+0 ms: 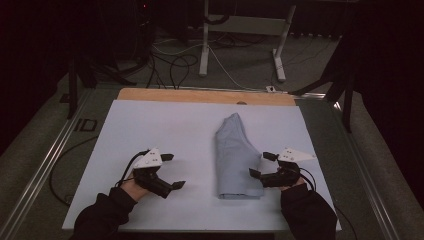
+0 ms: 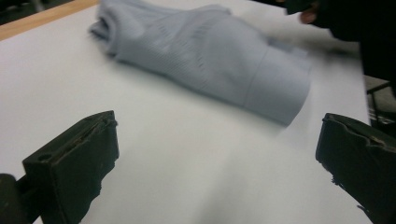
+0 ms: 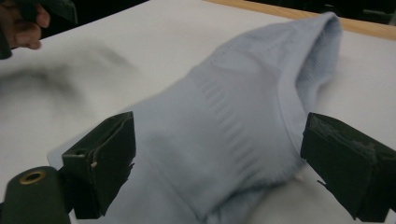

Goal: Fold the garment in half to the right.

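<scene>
A folded pale blue garment (image 1: 235,155) lies on the white table sheet (image 1: 165,130), right of the middle, running from near to far. My left gripper (image 1: 172,171) hovers open over bare sheet to the garment's left, jaws wide apart and empty. In the left gripper view the garment (image 2: 210,56) lies ahead, beyond the gripper (image 2: 219,158). My right gripper (image 1: 262,164) is open at the garment's near right edge. The right gripper view has its gripper (image 3: 224,163) straddling the garment (image 3: 243,116), which passes between the two spread jaws without being pinched.
A wooden table edge (image 1: 205,95) shows beyond the sheet's far side. Metal rails (image 1: 45,160) run along both sides of the table. Behind it stand white stand legs (image 1: 204,45) and floor cables (image 1: 175,65). Bare sheet lies left of the garment.
</scene>
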Demonstrator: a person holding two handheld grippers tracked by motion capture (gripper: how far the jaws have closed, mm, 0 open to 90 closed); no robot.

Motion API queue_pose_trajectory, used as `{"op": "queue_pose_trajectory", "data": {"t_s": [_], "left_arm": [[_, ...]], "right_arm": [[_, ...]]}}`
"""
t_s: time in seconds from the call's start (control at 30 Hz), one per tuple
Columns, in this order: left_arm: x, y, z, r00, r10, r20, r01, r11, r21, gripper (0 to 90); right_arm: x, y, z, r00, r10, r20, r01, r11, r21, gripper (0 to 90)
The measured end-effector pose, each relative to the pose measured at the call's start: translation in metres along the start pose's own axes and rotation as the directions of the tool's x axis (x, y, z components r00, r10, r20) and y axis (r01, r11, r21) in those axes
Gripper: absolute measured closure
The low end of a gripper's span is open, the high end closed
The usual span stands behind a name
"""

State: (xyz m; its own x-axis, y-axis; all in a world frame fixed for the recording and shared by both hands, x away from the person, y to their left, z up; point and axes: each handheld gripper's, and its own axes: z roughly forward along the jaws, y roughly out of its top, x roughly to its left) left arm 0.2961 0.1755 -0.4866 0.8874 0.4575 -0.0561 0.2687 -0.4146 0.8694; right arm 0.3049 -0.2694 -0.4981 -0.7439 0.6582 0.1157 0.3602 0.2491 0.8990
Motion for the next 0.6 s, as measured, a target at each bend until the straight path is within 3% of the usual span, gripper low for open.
{"op": "queue_pose_trajectory", "data": {"t_s": [0.37,0.6], "left_arm": [[0.008,-0.037,-0.037,0.9955,-0.059,-0.074,0.06,0.9982,0.01,0.1],[0.013,-0.065,-0.06,0.9833,-0.125,-0.132,0.128,0.9917,0.013,0.1]], "right_arm": [[-0.002,-0.022,-0.017,0.9989,0.025,0.039,-0.025,1.0,0.016,10.4],[-0.001,-0.031,-0.025,0.9979,0.039,0.052,-0.04,0.999,0.016,10.4]]}}
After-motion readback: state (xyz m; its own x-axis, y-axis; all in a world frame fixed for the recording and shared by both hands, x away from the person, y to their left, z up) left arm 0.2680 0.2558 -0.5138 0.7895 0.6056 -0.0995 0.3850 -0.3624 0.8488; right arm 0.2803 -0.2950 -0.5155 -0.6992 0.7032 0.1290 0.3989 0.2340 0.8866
